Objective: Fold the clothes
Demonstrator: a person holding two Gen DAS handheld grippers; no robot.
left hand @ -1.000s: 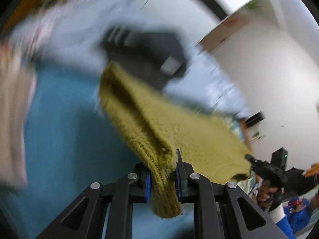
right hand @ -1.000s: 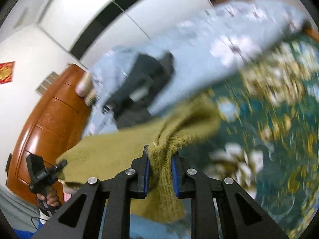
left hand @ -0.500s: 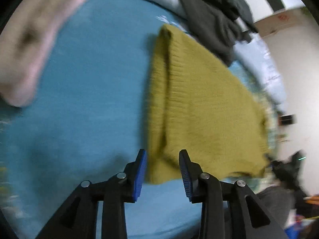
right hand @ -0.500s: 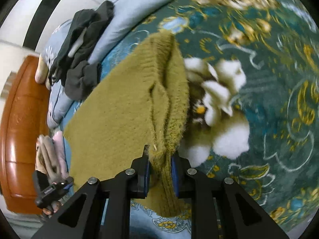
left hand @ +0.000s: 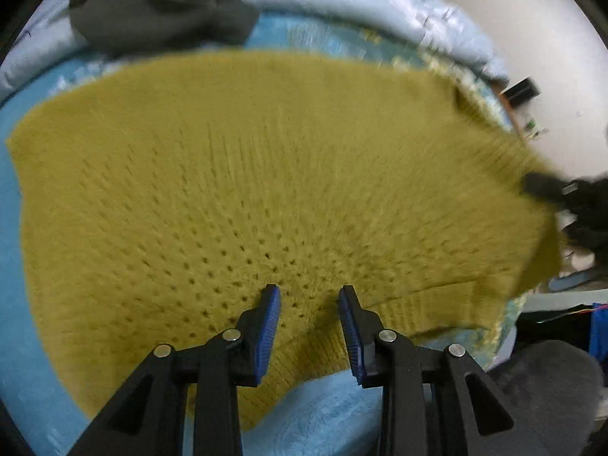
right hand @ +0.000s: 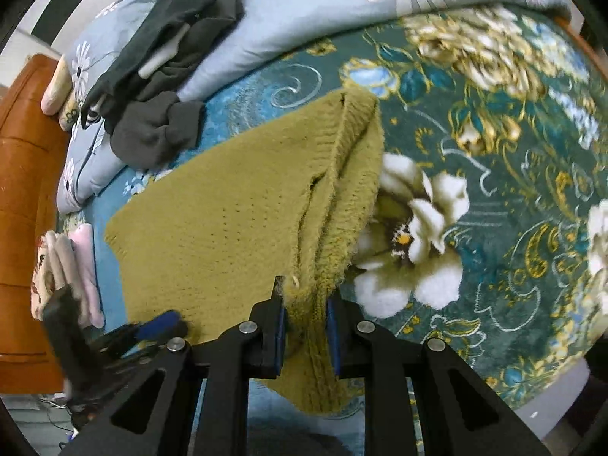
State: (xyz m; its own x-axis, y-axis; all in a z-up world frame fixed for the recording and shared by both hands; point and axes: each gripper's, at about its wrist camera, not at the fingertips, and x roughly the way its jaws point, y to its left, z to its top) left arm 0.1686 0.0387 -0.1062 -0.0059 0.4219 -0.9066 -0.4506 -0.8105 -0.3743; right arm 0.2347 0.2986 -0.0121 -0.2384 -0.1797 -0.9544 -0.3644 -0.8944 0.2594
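Olive-green, the knitted sweater [left hand: 266, 174] lies spread flat on the blue floral bedspread [right hand: 494, 159]. Over its near hem the left gripper [left hand: 309, 323] hovers with jaws spread and empty. The right gripper [right hand: 304, 323] pinches a bunched fold at the sweater's edge.

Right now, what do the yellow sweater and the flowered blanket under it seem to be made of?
The sweater looks like a chunky knit of wool or acrylic yarn, matte and a little fuzzy: ribbed stitches, small eyelet holes and loose fibres along its edges. The blanket looks like a soft plush fleece, probably synthetic: a short nap with a faint sheen, and printed flowers with soft outlines. The exact fibre of either cannot be told.
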